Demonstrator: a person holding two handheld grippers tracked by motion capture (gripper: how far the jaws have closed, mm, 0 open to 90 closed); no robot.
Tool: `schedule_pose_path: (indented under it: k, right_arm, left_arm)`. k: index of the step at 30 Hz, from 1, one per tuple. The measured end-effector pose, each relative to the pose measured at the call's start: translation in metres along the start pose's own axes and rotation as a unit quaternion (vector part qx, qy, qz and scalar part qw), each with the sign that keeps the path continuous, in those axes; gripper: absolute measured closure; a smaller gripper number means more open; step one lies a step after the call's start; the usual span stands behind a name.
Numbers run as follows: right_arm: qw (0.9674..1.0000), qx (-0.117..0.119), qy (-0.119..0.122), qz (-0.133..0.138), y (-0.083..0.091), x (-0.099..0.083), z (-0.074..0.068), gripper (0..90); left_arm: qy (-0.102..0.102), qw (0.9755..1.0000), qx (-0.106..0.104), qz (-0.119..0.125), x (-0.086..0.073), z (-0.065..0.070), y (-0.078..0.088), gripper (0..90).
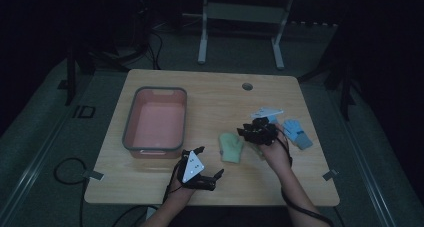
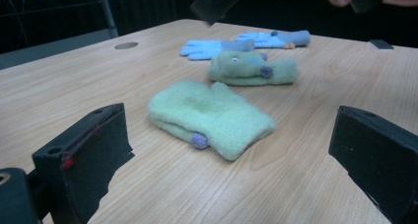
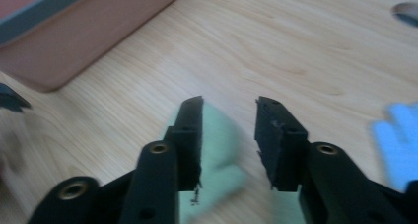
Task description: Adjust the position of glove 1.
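Two grippers stood open over the counter (image 1: 210,94): the left (image 1: 209,163) should close squarely across the near mitten (image 2: 209,116), while the right (image 1: 247,129) hovered empty above it.

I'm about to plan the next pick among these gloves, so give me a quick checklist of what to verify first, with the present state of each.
1. Left gripper open and free: ok, jaws wide apart, nothing between them.
2. Right gripper free of load: ok, jaws parted, nothing between the pads; a green glove lies on the table below them.
3. Near green mitten reachable: ok, lying flat on the table ahead of the left gripper.
4. Second green mitten separate from the blue gloves: cannot tell, they lie very close.
5. Pink bin ready to receive: ok, nothing visible inside.
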State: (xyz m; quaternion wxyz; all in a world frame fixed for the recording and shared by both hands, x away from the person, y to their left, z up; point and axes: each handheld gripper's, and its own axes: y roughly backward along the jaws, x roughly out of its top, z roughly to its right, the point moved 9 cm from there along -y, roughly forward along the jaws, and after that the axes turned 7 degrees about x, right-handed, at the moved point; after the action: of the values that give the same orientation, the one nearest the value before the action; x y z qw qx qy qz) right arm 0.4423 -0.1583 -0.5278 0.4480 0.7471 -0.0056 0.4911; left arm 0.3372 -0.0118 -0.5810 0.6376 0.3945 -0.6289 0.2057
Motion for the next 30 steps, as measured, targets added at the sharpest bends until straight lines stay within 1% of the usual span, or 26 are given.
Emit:
schedule_pose_path:
  k: [1, 2, 4, 5, 6, 7, 9, 10, 11, 12, 13, 16, 17, 19, 20, 21, 23, 24, 25, 27, 29, 30]
  right_arm:
    - [1.0, 0.003, 0.007, -0.001, 0.004, 0.0, 0.004, 64.5]
    - [0.9998, 0.006, 0.014, -0.01, 0.012, -0.004, 0.013, 66.0]
    - [0.9996, -0.006, 0.022, -0.017, 0.017, -0.008, 0.023, 66.3]
    - [0.9996, -0.004, 0.02, -0.02, 0.019, -0.011, 0.027, 66.5]
    - [0.9995, -0.005, 0.024, -0.02, 0.022, -0.014, 0.032, 66.6]
    - [0.9994, -0.009, 0.025, -0.023, 0.024, -0.018, 0.039, 67.4]
    - [0.9991, -0.008, 0.03, -0.028, 0.027, -0.024, 0.047, 67.8]
    - [0.9987, -0.012, 0.037, -0.034, 0.028, -0.029, 0.052, 68.2]
    - [0.9982, -0.006, 0.044, -0.04, 0.028, -0.032, 0.055, 68.1]
    - [0.9978, -0.006, 0.05, -0.043, 0.028, -0.035, 0.057, 68.2]
    - [0.9969, -0.008, 0.061, -0.049, 0.027, -0.039, 0.061, 68.2]
    - [0.9962, 0.001, 0.063, -0.059, 0.02, -0.047, 0.065, 67.4]
    - [0.9962, 0.005, 0.059, -0.064, 0.016, -0.05, 0.065, 66.4]
    - [0.9968, 0.014, 0.048, -0.063, 0.008, -0.056, 0.066, 64.9]
    - [0.9967, 0.015, 0.045, -0.066, 0.005, -0.058, 0.066, 62.3]
    - [0.9964, 0.009, 0.044, -0.072, 0.0, -0.063, 0.067, 60.6]
    - [0.9956, 0.01, 0.044, -0.082, -0.008, -0.07, 0.068, 56.4]
    - [0.9943, 0.005, 0.051, -0.093, -0.014, -0.078, 0.07, 56.3]
    - [0.9947, 0.006, 0.056, -0.085, -0.016, -0.08, 0.069, 57.7]
    - [0.9951, 0.007, 0.055, -0.082, -0.015, -0.081, 0.07, 63.3]
    - [0.9958, 0.003, 0.047, -0.079, -0.016, -0.082, 0.069, 69.8]
    - [0.9959, -0.005, 0.047, -0.078, -0.016, -0.082, 0.068, 72.1]
  left_arm:
    - [0.0, 1.0, 0.0, 0.0, 0.0, 0.0, 0.0, 1.5]
    - [0.0, 1.0, 0.001, 0.0, 0.0, 0.0, 0.0, 1.6]
    - [-0.001, 1.0, 0.001, 0.0, 0.0, 0.0, 0.0, 1.5]
    - [-0.001, 1.0, 0.001, 0.0, 0.0, 0.0, 0.0, 1.6]
    - [-0.002, 1.0, 0.002, 0.001, 0.0, 0.0, 0.0, 1.5]
    - [-0.002, 1.0, 0.002, 0.001, 0.0, 0.0, 0.0, 1.5]
    - [-0.004, 1.0, 0.003, 0.001, 0.0, 0.0, 0.0, 1.5]
    - [-0.005, 1.0, 0.003, 0.002, 0.0, 0.001, 0.0, 1.6]
    - [-0.005, 1.0, 0.003, 0.002, 0.0, 0.001, 0.0, 1.6]
    - [-0.005, 1.0, 0.004, 0.002, 0.0, 0.001, 0.0, 1.6]
    - [-0.005, 1.0, 0.004, 0.002, 0.0, 0.001, 0.0, 1.6]
    - [-0.005, 1.0, 0.004, 0.001, 0.0, 0.001, 0.0, 1.5]
    - [-0.005, 1.0, 0.003, 0.001, 0.0, 0.001, 0.0, 1.6]
    - [-0.005, 1.0, 0.004, 0.001, 0.0, 0.001, 0.0, 1.5]
    - [-0.006, 1.0, 0.004, 0.001, 0.0, 0.001, 0.0, 1.5]
    - [-0.006, 1.0, 0.004, 0.001, 0.0, 0.001, 0.0, 1.5]
    - [-0.006, 1.0, 0.003, 0.001, 0.0, 0.001, 0.0, 1.6]
    - [-0.006, 1.0, 0.003, 0.001, 0.0, 0.001, 0.0, 1.6]
    - [-0.006, 1.0, 0.003, 0.002, 0.0, 0.001, 0.0, 1.6]
    - [-0.007, 1.0, 0.004, 0.002, 0.0, 0.001, 0.0, 1.5]
    - [-0.008, 1.0, 0.004, 0.0, 0.0, 0.001, 0.0, 1.6]
    - [-0.008, 1.0, 0.004, 0.0, 0.0, 0.001, 0.0, 1.5]
